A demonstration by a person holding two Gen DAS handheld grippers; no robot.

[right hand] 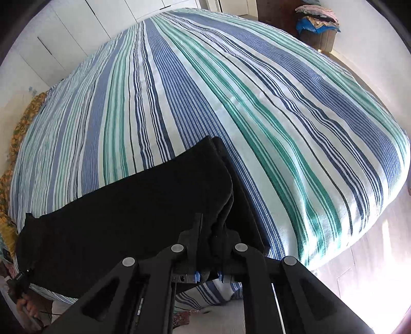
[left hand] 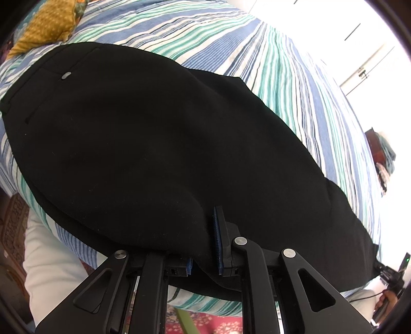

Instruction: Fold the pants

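Observation:
Black pants [left hand: 154,128] lie folded lengthwise on the striped bed [left hand: 282,64], waistband and a buttoned back pocket [left hand: 66,75] at the far left. At the near edge my left gripper [left hand: 205,218] is shut on a fold of the cloth. That fold drapes over its left finger, and only the right blue pad [left hand: 218,236] shows. In the right wrist view the leg end of the pants [right hand: 128,205] reaches the bed's [right hand: 231,90] near edge. There my right gripper [right hand: 214,226] is shut on the bunched hem layers.
A yellow pillow [left hand: 46,23] rests at the bed's far left corner. A stool with piled clothes [right hand: 318,23] stands beyond the far right corner. White cupboards [right hand: 77,30] line the wall. A patterned red rug [left hand: 205,323] covers the floor below the bed's edge.

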